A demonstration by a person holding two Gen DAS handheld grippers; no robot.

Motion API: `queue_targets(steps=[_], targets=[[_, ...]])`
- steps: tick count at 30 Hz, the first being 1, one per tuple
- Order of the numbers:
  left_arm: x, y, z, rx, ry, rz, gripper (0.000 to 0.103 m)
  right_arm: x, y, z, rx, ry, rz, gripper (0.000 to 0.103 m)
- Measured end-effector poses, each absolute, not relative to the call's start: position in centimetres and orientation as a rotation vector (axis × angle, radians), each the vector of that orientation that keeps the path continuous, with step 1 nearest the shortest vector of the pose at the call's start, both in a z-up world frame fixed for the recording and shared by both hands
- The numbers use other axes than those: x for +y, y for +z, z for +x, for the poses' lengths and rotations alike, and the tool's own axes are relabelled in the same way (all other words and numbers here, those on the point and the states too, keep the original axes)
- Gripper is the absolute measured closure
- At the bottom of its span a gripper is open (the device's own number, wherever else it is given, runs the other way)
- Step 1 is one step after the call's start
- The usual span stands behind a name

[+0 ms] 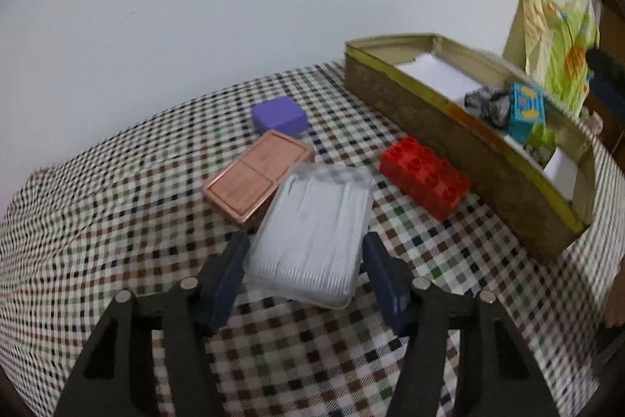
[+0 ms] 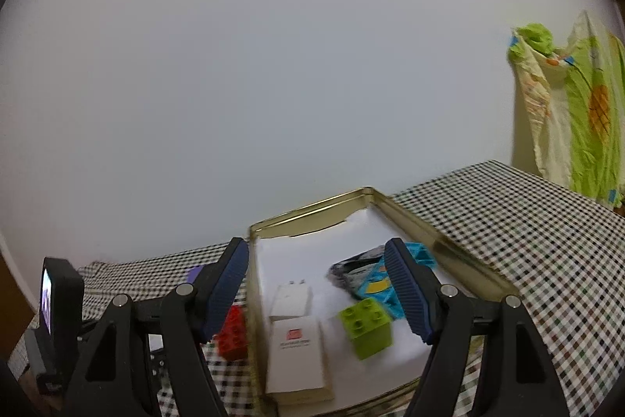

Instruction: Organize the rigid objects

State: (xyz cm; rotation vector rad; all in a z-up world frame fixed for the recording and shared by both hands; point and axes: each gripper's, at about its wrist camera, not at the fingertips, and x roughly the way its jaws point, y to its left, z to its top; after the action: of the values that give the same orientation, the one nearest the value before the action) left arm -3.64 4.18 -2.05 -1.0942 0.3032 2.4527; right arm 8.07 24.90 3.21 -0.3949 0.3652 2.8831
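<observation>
- My left fingers [image 1: 304,260] straddle the clear case [image 1: 310,235] on the table [image 1: 97,221], one pad at each long side; touching or a hair off, I can't tell.
- Case lies flat, its far corner over the copper tin [image 1: 258,178], red brick [image 1: 424,176] just beside.
- I'd call it light, stiff and slick: thin plastic that could flex or squirt out, so grip mid-length on the side walls.
- Right fingers [image 2: 320,288] hang open and empty over the tray [image 2: 312,213], where the green block [image 2: 367,327] sits.
</observation>
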Motion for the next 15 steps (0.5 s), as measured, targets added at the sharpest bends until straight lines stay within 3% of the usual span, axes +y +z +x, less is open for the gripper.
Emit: queue_targets(steps=[8,15], targets=[[0.3,1.2,-3.3,0.177,2.552,-1.017,0.045,19.4,2.7,7.7,0.242,3.103,-0.491,0.032],[-2.2,1.5,-3.4,0.127,2.572,-1.040,0.045,17.3,0.9,5.5,0.328,3.164,-0.781,0.036]])
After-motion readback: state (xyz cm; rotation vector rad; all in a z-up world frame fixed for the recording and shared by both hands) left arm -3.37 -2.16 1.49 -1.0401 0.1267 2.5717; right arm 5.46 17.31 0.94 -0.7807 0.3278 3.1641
